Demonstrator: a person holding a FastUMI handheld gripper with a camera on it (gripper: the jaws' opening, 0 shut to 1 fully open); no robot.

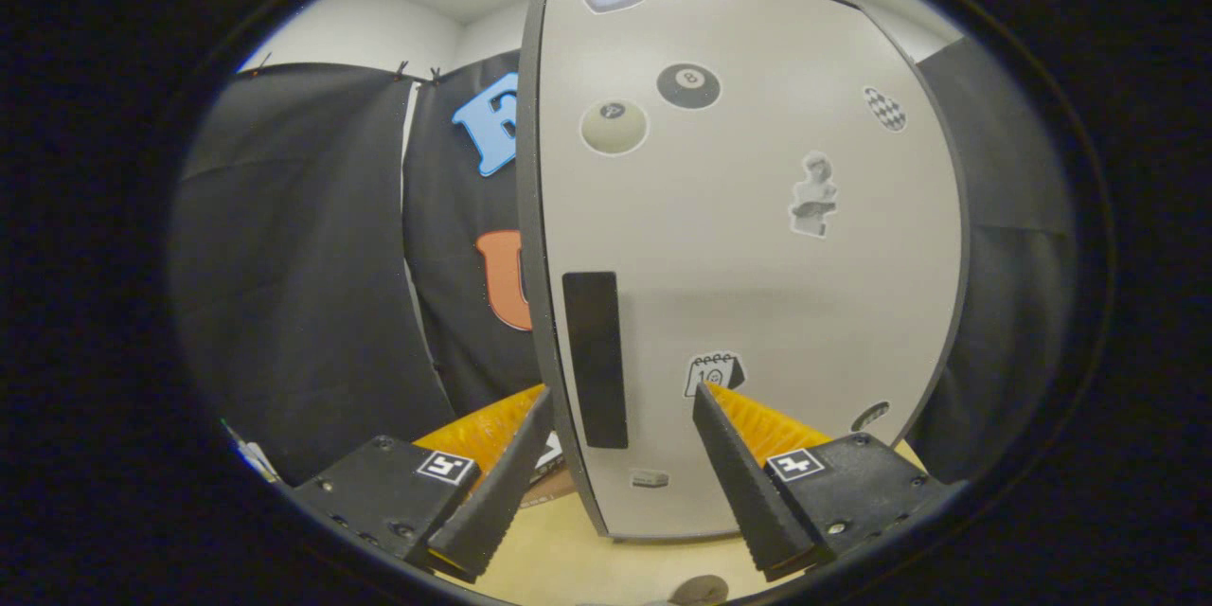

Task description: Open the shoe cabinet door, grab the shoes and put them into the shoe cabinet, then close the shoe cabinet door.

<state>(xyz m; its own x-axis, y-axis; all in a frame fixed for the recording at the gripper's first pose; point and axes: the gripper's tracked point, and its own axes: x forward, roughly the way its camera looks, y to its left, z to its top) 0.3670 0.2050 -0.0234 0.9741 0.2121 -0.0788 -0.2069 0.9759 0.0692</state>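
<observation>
The shoe cabinet (757,256) stands close ahead, a pale grey box with dark edging and several stickers on its door. A long black handle (595,358) runs upright near the door's left edge. My gripper (620,398) is open, its two fingers spread to either side of that handle, the left finger (511,473) just past the door's left edge and the right finger (734,464) in front of the door face. Neither finger presses on the handle. The door looks shut.
Black cloth hangs as the booth's wall to the left and right of the cabinet. A light wooden surface (568,559) lies under the cabinet and the fingers, with a small round thing (699,590) on it near the fingers.
</observation>
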